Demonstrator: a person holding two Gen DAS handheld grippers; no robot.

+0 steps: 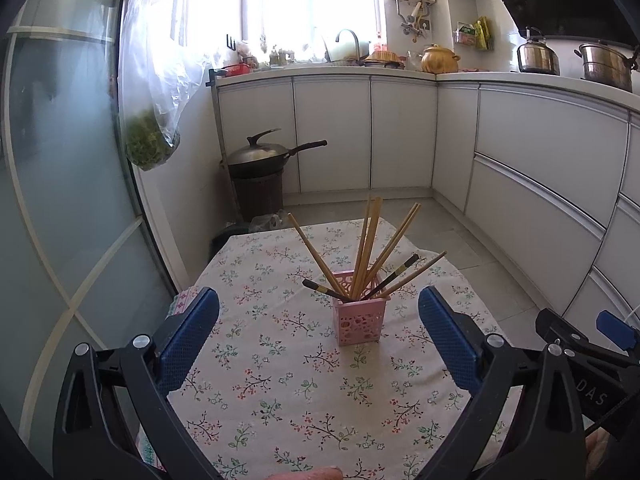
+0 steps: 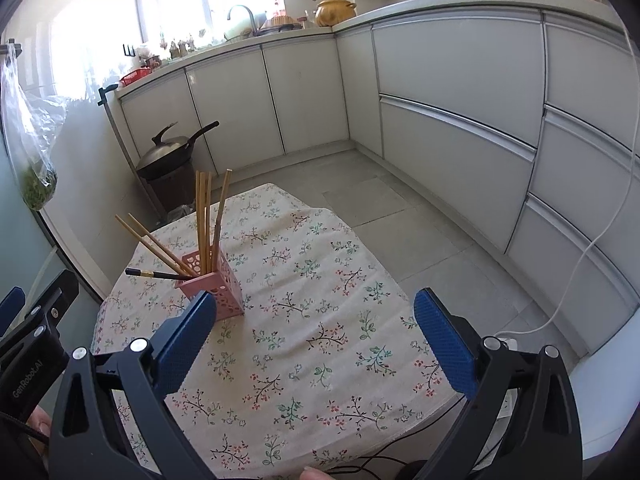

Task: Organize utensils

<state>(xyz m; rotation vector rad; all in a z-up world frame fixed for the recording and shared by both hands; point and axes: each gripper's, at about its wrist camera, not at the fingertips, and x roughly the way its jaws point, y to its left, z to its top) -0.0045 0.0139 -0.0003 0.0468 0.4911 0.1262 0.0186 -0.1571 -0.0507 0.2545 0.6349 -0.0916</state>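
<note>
A pink perforated utensil holder (image 1: 360, 318) (image 2: 218, 290) stands upright on the floral tablecloth (image 1: 280, 380) (image 2: 320, 320). Several wooden chopsticks (image 1: 370, 240) (image 2: 204, 220) fan out of it, along with dark chopsticks (image 1: 394, 276) (image 2: 154, 275) with yellow bands. My left gripper (image 1: 319, 312) is open, its blue pads wide apart in front of the holder with nothing between them. My right gripper (image 2: 316, 318) is also open and empty; the holder sits just beyond its left pad (image 2: 188, 340). The right gripper's body (image 1: 592, 352) shows at the left wrist view's right edge.
A lidded wok (image 1: 260, 154) (image 2: 172, 152) rests on a dark bin beyond the table. A bag of greens (image 1: 150, 142) (image 2: 36, 184) hangs on the glass door at left. White cabinets (image 1: 540, 168) (image 2: 460, 128) line the back and right. A white cable (image 2: 592, 252) trails to the floor.
</note>
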